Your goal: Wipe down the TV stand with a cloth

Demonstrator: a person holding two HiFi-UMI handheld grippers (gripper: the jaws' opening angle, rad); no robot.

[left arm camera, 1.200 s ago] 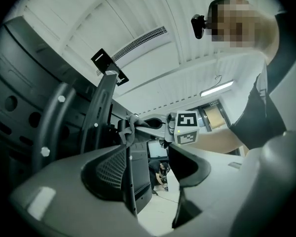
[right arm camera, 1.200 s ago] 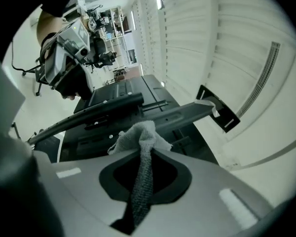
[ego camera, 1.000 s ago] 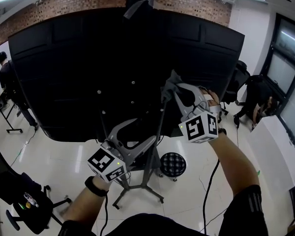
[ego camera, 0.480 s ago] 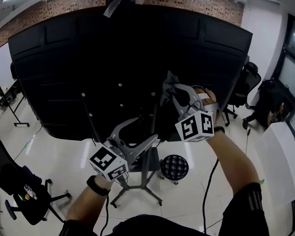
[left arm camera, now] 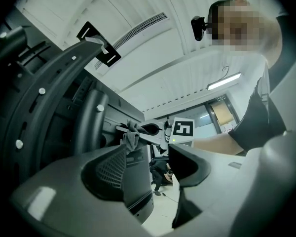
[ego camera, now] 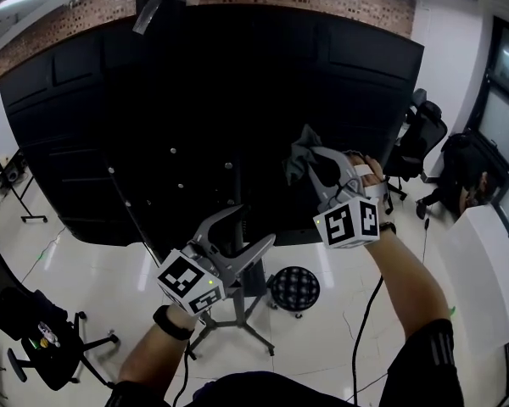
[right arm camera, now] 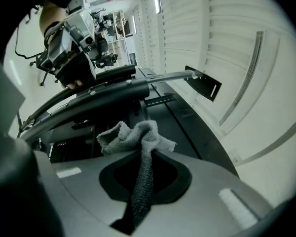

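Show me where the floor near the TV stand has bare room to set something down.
The glossy white floor is bare between the black office chair and the grey metal stand legs. It is crowded at the round black stool close beside those legs.

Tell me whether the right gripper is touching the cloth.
Touching. In the right gripper view, the cloth is pinched between the shut jaws of the right gripper, its bunched end sticking out beyond them.
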